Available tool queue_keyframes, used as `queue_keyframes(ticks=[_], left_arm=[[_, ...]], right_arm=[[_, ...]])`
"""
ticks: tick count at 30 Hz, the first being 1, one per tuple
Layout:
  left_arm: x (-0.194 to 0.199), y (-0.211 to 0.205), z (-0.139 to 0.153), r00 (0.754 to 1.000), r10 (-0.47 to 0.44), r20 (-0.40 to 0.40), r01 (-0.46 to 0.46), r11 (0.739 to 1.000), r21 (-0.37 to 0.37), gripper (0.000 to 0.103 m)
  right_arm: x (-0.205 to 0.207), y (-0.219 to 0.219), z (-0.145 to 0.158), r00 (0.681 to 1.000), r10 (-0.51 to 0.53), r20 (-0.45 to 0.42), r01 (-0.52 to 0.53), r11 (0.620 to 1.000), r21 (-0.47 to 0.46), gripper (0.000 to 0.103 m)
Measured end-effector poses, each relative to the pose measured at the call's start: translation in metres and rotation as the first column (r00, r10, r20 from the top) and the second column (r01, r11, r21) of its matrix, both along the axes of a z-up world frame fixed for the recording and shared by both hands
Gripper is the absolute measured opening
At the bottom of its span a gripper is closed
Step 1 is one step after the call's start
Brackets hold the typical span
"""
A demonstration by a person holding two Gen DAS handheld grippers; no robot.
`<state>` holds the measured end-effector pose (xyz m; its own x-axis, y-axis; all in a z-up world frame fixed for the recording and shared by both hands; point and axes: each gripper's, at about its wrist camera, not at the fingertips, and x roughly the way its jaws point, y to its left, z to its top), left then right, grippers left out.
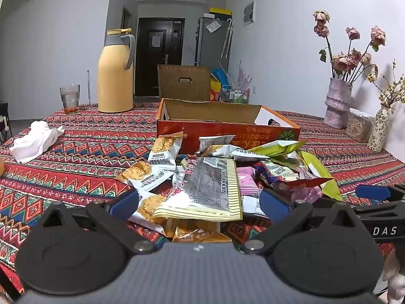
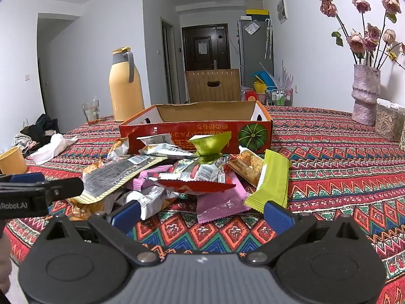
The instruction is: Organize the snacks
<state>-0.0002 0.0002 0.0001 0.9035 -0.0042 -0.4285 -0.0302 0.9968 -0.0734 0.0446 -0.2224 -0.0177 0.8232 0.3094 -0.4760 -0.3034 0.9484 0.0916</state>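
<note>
While spread to full width low in the left wrist view, left claw [image 1: 200,204] grips nothing; blue fingertips [image 1: 125,202] flank the near edge of a heap of crinkly foil snack packets [image 1: 215,177] without pressing on any. Uppermost between them, a flat cream-striped packet with a grey printed back [image 1: 205,192], lying on orange-gold wrappers. Behind the heap at frame centre, an open orange cardboard box with a pumpkin picture [image 1: 227,129], its near wall touched by a few packets, nothing visible inside. On the red zigzag-patterned tabletop [image 1: 76,152], upper left, a yellow thermos jug with grey handle [image 1: 115,73], a clear drinking glass [image 1: 69,98] and a crumpled white cloth [image 1: 33,140]; at right edge, a pink ribbed vase of dried roses [image 1: 338,101].

Likewise wide open in the right wrist view, right claw [image 2: 202,214] empty, poised over bare cloth just short of the heap; right fingertip close to a lime-green packet [image 2: 272,179], left one beside a white packet, contact not clear. Pink flat wrapper [image 2: 220,202] nearest between them.
</note>
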Motion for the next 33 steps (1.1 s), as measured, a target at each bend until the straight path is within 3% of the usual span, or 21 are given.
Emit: queue_keyframes(ticks=[33], left_arm=[[0.0001, -0.0002, -0.0001, 1.0, 0.001, -0.003, -0.001, 1.0, 0.005, 0.103]], right_arm=[[-0.0006, 0.0013, -0.0003, 1.0, -0.001, 0.006, 0.001, 1.0, -0.009, 0.103]])
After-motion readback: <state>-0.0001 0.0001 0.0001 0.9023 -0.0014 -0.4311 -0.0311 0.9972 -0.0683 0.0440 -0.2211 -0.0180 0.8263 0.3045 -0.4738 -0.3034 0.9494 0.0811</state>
